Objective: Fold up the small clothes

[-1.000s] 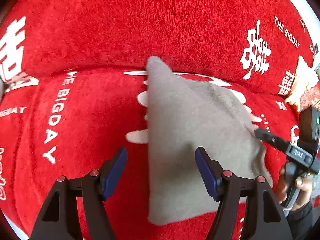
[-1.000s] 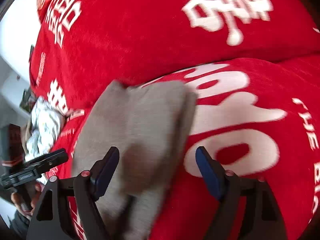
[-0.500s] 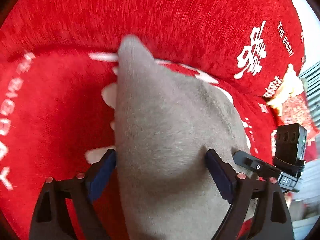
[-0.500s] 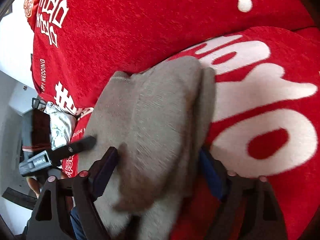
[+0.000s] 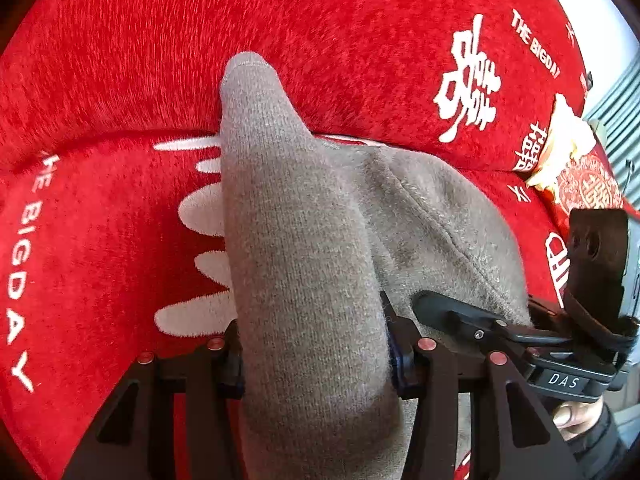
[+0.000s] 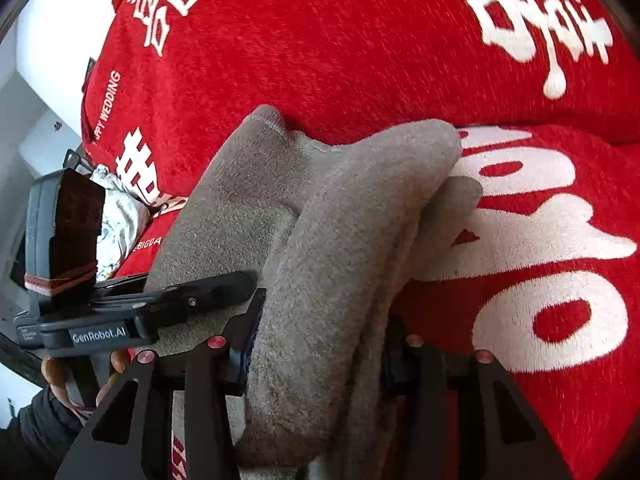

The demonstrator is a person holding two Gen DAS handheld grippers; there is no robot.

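A grey knitted garment (image 5: 304, 240) lies on a red plush cover with white lettering (image 5: 100, 220). My left gripper (image 5: 314, 344) is shut on one near edge of the garment, which bulges up between its jaws. My right gripper (image 6: 320, 344) is shut on the other near edge, where the cloth (image 6: 340, 240) is bunched in layers. The two grippers sit side by side, close together: the right one shows in the left wrist view (image 5: 520, 332) and the left one in the right wrist view (image 6: 140, 316). The fingertips are hidden by cloth.
The red cover's backrest (image 5: 320, 40) rises just behind the garment. A crumpled pale and red item (image 5: 568, 160) lies to the right, also showing in the right wrist view (image 6: 116, 216). A white wall (image 6: 36, 92) stands beyond the cover's edge.
Both grippers moved forward onto the garment and closed on it. The cloth, flat a second ago, is now pinched and bunched up between each pair of jaws.
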